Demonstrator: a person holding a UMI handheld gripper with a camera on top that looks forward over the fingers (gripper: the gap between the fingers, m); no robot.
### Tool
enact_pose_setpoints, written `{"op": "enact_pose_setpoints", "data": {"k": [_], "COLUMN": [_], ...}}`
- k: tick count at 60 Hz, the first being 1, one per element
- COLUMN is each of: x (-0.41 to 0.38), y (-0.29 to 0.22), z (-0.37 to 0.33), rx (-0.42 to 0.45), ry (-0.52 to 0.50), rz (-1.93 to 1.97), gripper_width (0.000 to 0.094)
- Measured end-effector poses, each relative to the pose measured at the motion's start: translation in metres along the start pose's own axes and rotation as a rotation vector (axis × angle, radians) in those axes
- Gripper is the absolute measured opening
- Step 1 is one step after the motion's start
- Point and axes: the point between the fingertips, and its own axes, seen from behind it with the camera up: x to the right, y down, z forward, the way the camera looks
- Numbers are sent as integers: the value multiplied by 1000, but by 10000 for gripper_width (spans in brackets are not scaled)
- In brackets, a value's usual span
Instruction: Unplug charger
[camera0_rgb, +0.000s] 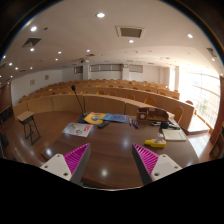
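Observation:
My gripper (112, 160) is open, its two pink pads (76, 157) wide apart above a dark brown wooden table (110, 140), with nothing between them. Beyond the fingers, at the table's far side, lie a white pad with coloured items (78, 129), a yellow and blue object (96, 118), a brown box-like thing (153, 116) and a white sheet or book (173, 133). A small yellow object (154, 143) lies just ahead of the right finger. I cannot pick out a charger or a socket among them.
The room is a lecture hall with curved rows of wooden desks (100, 100) behind the table. A stool or small table (28, 122) stands at the left. Bright windows (208, 95) are at the right.

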Motion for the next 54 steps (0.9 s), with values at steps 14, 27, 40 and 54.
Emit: {"op": "enact_pose_setpoints", "data": {"k": [14,27,40,54], "x": [16,81,215,333], "y": [35,102,141,119], "z": [14,65,159,289], "rx": [-56,-148,-174,-85], "ry": [-5,42,225,341], "rz": [14,22,93,112], "gripper_width": [855,851,853,846]}}
